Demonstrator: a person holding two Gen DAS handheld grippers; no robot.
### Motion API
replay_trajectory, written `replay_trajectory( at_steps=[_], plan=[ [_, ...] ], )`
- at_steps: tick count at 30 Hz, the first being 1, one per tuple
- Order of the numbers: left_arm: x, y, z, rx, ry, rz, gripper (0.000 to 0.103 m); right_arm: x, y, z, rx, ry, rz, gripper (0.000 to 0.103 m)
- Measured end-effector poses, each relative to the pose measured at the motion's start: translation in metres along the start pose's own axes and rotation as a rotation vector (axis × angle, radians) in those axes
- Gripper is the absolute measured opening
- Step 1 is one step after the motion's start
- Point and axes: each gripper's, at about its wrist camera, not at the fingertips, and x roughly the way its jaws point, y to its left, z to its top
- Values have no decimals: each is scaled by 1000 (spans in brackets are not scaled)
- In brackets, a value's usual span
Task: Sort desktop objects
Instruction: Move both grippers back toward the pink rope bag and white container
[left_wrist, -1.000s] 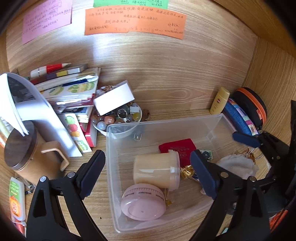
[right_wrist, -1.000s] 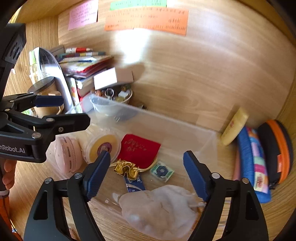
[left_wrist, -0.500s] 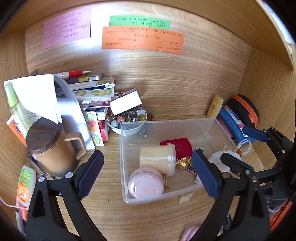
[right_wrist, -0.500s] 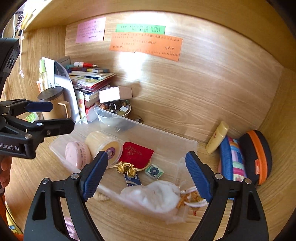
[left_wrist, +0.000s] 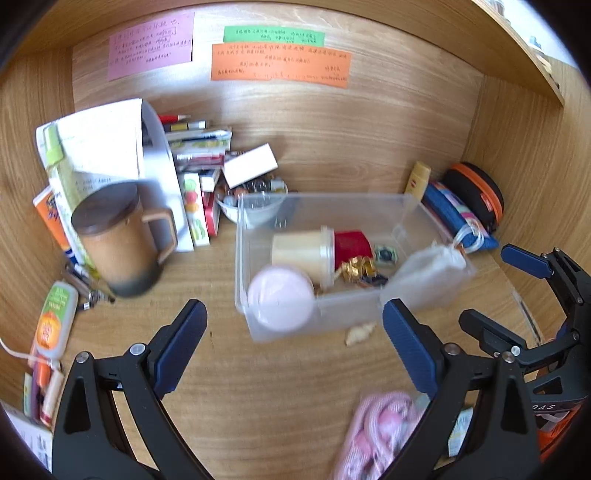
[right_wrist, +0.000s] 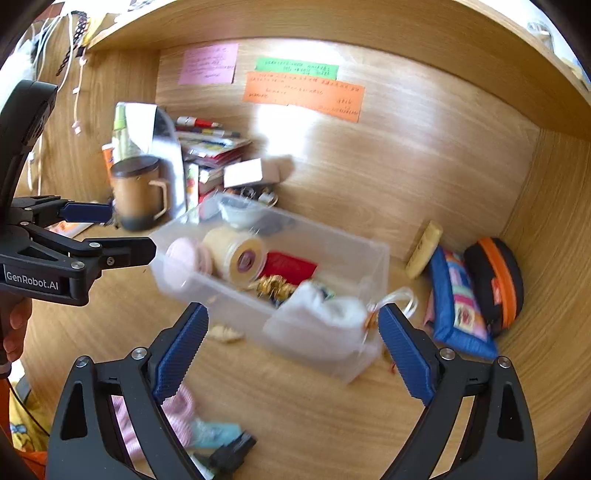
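While both hand-held grippers hang empty, left hand-held gripper (left_wrist: 293, 325) jaws apart, right hand-held gripper (right_wrist: 293, 338) jaws just opening wider, clear bin (left_wrist: 332, 321) sits centre frame on table (left_wrist: 258, 387), holding pink jar (left_wrist: 280, 297), cream jar (left_wrist: 301, 251), white pouch (left_wrist: 436, 266).

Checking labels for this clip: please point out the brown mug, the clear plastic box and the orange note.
brown mug (left_wrist: 118, 247), left wrist view, on its side wall.
clear plastic box (left_wrist: 332, 315), left wrist view, on its near wall.
orange note (right_wrist: 303, 96), right wrist view, on its middle.
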Motion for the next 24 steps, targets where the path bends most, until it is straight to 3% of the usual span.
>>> replay_trajectory(
  at_steps=[14,24],
  plan=[
    [-12,-27,-66,42,56,-19,97,-18,12,-65,23,87,29,92],
    [-16,-23,-88,26,100,-32,97,-26,0,-82,66,121,38,92]
  ],
)
